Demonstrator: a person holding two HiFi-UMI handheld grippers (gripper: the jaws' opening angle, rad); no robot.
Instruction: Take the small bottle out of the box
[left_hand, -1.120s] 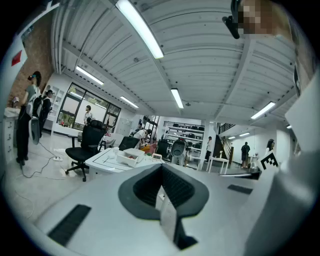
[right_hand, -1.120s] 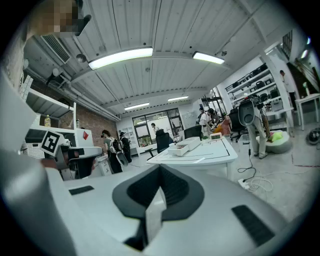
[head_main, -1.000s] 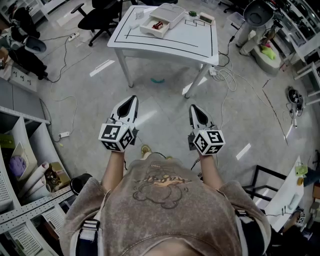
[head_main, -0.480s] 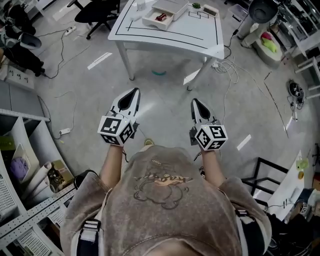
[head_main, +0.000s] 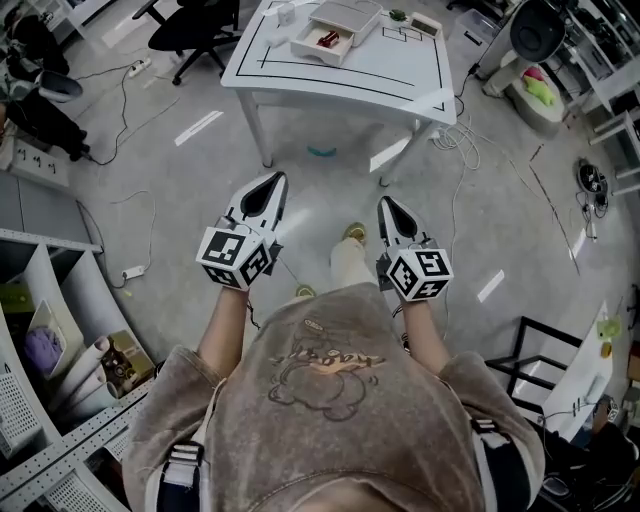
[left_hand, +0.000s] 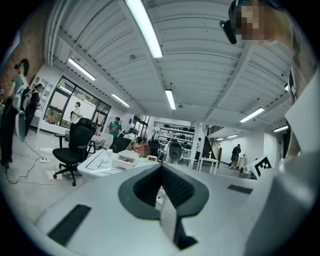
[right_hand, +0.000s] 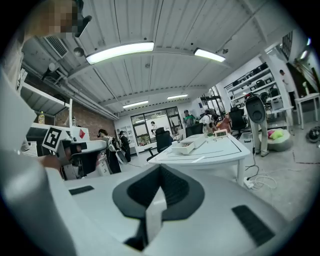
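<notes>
- Standing at the top of the head view, the white table (head_main: 400, 75) lies well apart from both grippers.
- Held ahead of the person, the left gripper (head_main: 272, 182) has its jaws pressed together with nothing between them.
- Beside it, the right gripper (head_main: 386, 205) is likewise closed and empty.
- On the table's far left part sits the open box (head_main: 306, 50).
- Inside the box lies a red object (head_main: 328, 40), too small to tell whether it is the bottle, far beyond all fingertips.
</notes>
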